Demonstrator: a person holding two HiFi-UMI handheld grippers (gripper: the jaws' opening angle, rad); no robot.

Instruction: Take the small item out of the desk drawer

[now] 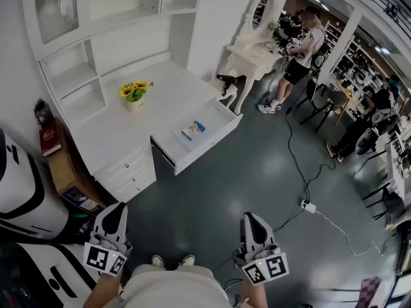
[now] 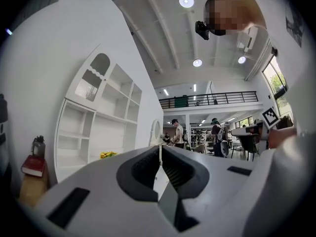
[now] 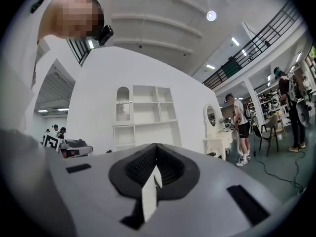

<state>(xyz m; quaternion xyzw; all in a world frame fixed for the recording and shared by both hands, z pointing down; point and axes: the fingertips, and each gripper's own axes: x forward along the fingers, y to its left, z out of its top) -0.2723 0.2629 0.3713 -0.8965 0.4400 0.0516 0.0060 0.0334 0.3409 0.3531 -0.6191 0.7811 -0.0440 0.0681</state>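
The white desk (image 1: 109,127) stands ahead of me with its drawer (image 1: 212,143) pulled out towards the floor. A small flat item (image 1: 193,130) with a blue and white cover lies inside the drawer. My left gripper (image 1: 115,212) and right gripper (image 1: 250,220) are low in the head view, well short of the drawer, with the floor between. In the left gripper view the left gripper (image 2: 160,149) has its jaws together and empty. The right gripper (image 3: 156,149) in its own view is likewise shut on nothing. The drawer is hidden in both gripper views.
A pot of yellow flowers (image 1: 135,95) sits on the desk top below the shelf unit (image 1: 70,76). A white dressing table (image 1: 257,50) and a standing person (image 1: 302,50) are beyond the drawer. A cable and power strip (image 1: 308,206) cross the floor. A white machine (image 1: 19,185) is at my left.
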